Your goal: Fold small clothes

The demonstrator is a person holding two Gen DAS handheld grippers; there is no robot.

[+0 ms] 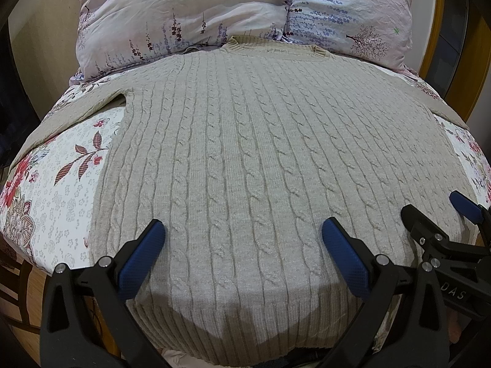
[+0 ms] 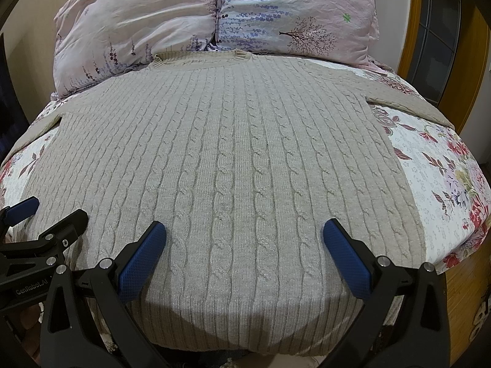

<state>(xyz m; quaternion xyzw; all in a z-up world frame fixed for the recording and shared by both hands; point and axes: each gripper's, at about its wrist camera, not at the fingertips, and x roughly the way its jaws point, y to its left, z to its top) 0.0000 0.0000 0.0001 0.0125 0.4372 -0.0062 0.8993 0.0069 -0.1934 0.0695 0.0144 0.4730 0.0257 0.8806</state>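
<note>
One beige cable-knit sweater spread flat on bed, floral sheet beneath, collar toward lavender-print pillows, sleeves stretched out both sides, hem at near bed edge. Left gripper and right gripper side by side above hem area, jaws of both spread wide, grasping nothing.
</note>
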